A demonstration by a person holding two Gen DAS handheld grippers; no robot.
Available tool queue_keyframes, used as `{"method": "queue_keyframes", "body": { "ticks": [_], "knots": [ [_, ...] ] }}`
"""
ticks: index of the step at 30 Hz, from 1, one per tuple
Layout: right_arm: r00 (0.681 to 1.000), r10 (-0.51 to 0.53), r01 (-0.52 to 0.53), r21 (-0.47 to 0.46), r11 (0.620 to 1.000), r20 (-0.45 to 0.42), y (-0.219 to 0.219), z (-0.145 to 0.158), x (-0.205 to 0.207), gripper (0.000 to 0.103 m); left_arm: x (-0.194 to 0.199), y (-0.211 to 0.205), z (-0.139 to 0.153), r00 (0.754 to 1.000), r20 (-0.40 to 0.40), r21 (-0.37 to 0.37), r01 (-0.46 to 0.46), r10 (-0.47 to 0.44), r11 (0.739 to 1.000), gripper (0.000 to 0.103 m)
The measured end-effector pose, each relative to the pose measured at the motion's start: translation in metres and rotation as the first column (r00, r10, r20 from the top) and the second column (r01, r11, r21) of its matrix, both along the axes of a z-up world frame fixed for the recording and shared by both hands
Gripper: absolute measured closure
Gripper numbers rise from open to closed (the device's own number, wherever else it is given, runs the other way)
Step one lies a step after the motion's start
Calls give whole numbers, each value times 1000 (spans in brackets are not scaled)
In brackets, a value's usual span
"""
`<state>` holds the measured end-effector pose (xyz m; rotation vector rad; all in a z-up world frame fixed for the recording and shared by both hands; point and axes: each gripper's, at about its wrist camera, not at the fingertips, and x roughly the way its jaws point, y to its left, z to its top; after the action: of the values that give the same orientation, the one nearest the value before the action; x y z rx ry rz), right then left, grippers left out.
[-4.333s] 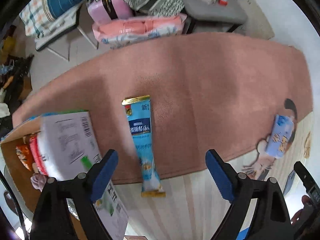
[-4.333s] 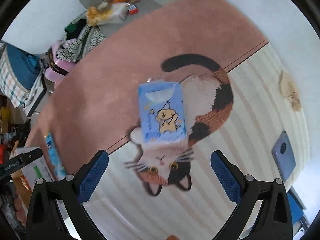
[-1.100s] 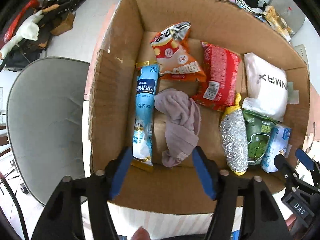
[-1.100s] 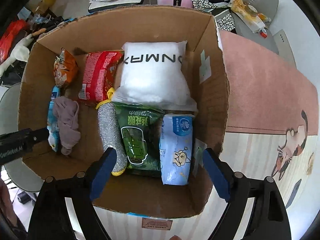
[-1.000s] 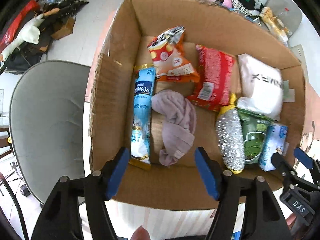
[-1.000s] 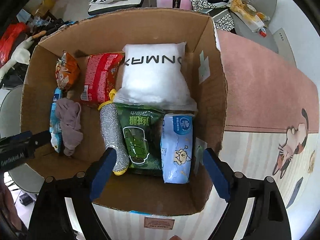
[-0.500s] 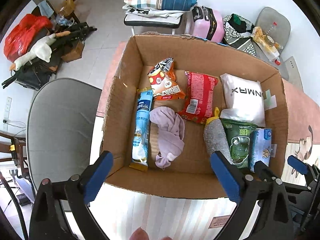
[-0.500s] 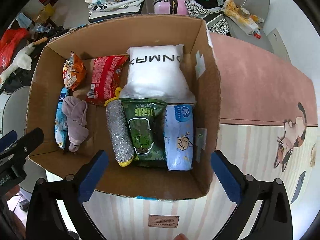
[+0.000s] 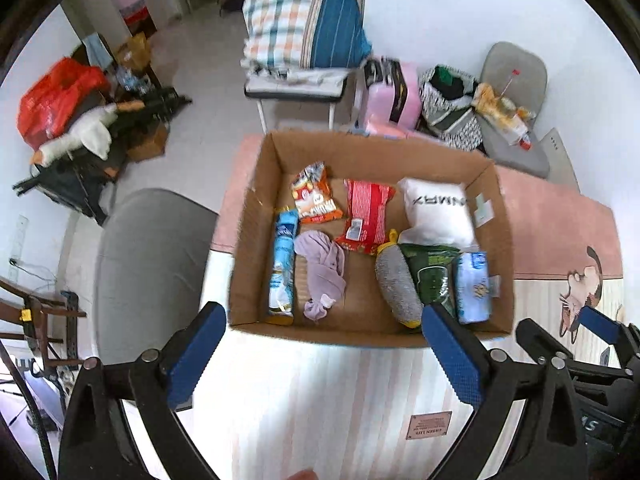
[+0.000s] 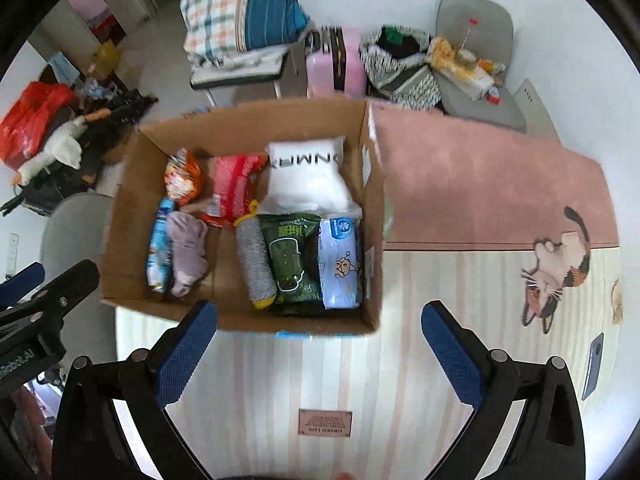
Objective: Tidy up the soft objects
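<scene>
Both grippers, left gripper (image 9: 320,354) and right gripper (image 10: 320,346), hang spread wide and empty above the near edge of the cardboard box (image 10: 372,208), where the blue tissue pack (image 10: 339,264) lies lengthwise against the right wall, nearer the right one.

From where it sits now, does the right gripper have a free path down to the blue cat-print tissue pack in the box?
Probably yes. The right gripper is open and empty, the box has no lid, and the blue cat-print tissue pack lies uncovered, though squeezed between the box's wall and the green pack.
</scene>
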<state>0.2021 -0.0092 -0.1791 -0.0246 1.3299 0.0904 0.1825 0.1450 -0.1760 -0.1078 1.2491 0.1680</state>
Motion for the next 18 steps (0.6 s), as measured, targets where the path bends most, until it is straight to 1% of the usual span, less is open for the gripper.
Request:
{"method": "queue_keyframes", "body": {
  "ticks": [3,5,9,13,18],
  "knots": [
    [998,0,-1,21,1000,58,-8,39,-23,0,-20,-6,34,998,59,0,5,-5,1000,3],
    [997,-2,-1,32,1000,81,-12,58,-36,0,-32,-10,53,996,90,-4,9,-9,1000,3],
    [990,3,-9,44,999,139,-18,99,-61,0,-56,-18,87,989,143,13,29,-31,999,3],
    [978,12,-20,37,999,206,-20,138,-88,0,-75,-23,111,983,179,30,36,-41,999,3],
    [965,18,-29,39,999,262,-24,171,-110,0,-95,-22,136,975,218,37,26,-34,999,3]
  ]
}}
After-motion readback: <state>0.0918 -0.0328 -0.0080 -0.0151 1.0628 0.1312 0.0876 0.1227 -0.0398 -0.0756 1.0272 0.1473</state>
